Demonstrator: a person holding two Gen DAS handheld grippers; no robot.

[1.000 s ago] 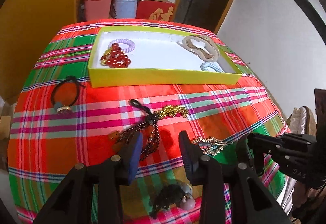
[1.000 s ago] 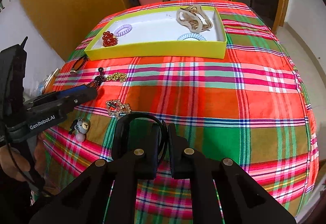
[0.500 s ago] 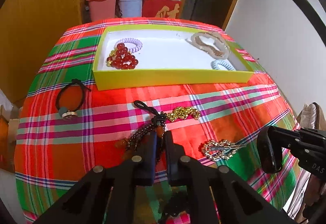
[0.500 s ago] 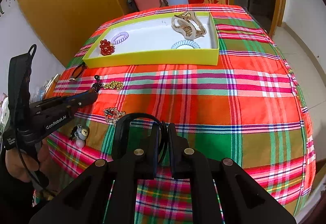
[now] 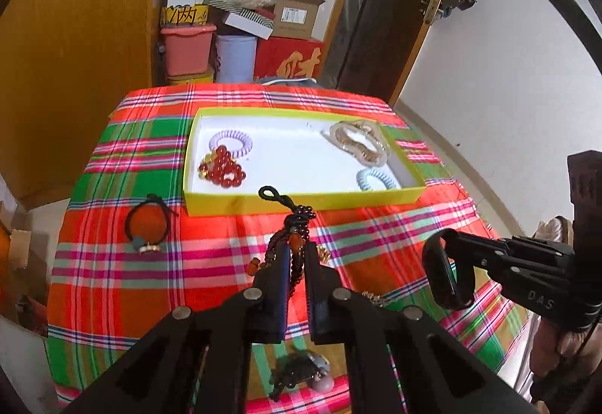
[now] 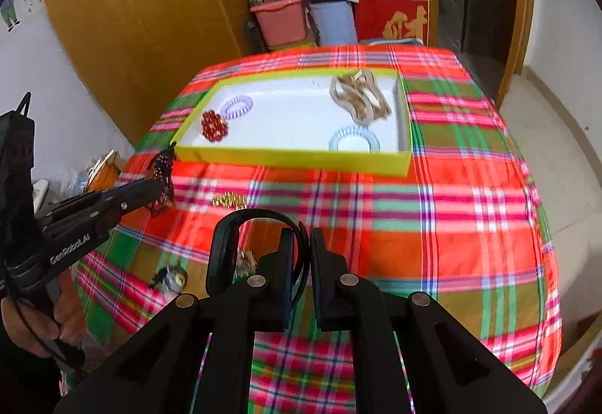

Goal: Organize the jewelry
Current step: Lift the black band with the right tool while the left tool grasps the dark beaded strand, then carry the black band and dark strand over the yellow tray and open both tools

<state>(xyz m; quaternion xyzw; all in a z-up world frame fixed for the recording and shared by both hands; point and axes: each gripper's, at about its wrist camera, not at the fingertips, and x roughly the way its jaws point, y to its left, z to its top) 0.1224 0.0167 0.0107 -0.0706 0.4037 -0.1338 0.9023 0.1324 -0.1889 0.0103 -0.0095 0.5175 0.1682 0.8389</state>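
Observation:
My left gripper is shut on a dark beaded bracelet with a black cord loop and holds it above the plaid cloth; it also shows in the right wrist view. My right gripper is shut on a black band, also seen in the left wrist view. The yellow tray lies ahead with a red bead bracelet, a purple coil tie, a blue coil tie and a beige clip inside.
On the cloth lie a black cord bracelet, a gold chain, a gold brooch and a small grey charm. Boxes and bins stand behind the table. A wooden cabinet is at left.
My left gripper closed on the dark beaded bracelet and lifted it off the cloth. Both grippers rose and pulled back. The right gripper still holds the black band.

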